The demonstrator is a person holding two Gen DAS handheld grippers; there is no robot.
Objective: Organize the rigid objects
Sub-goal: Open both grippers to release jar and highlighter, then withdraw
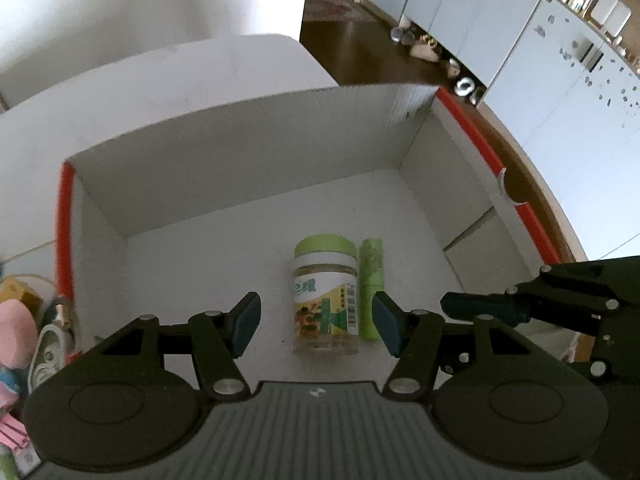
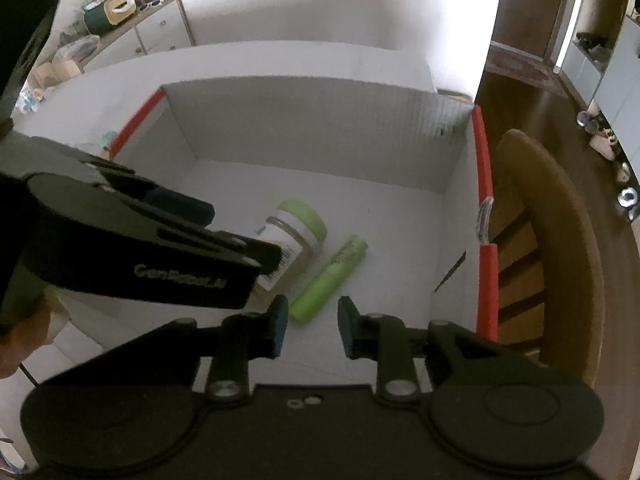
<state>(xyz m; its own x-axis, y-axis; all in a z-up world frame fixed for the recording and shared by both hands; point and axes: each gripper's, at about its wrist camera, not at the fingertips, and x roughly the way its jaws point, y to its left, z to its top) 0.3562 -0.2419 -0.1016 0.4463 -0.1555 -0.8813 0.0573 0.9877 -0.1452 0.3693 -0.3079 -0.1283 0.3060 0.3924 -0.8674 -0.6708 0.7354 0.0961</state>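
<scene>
Inside box (image 1: pixel 248 152), labelled jar (image 1: pixel 325 300); left gripper (image 1: pixel 316 326), right gripper (image 2: pixel 310 326) released, empty.

Pale blue cabinets (image 1: pixel 500 20) along dark wood floor (image 1: pixel 360 40), shoes (image 1: pixel 426 50) at their base, wooden chair (image 2: pixel 560 240), cluttered white dresser (image 2: pixel 156 28), white wall (image 2: pixel 320 0)

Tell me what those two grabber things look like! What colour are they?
Both are black. The left gripper has two jointed black arms with silver round bolts, ending in flat dark teal pads. Behind them sit two big round discs and a grey ribbed plate. The right gripper is built the same, with teal pads. The left one carries pale lettering on its side, too blurred to read surely.
</scene>
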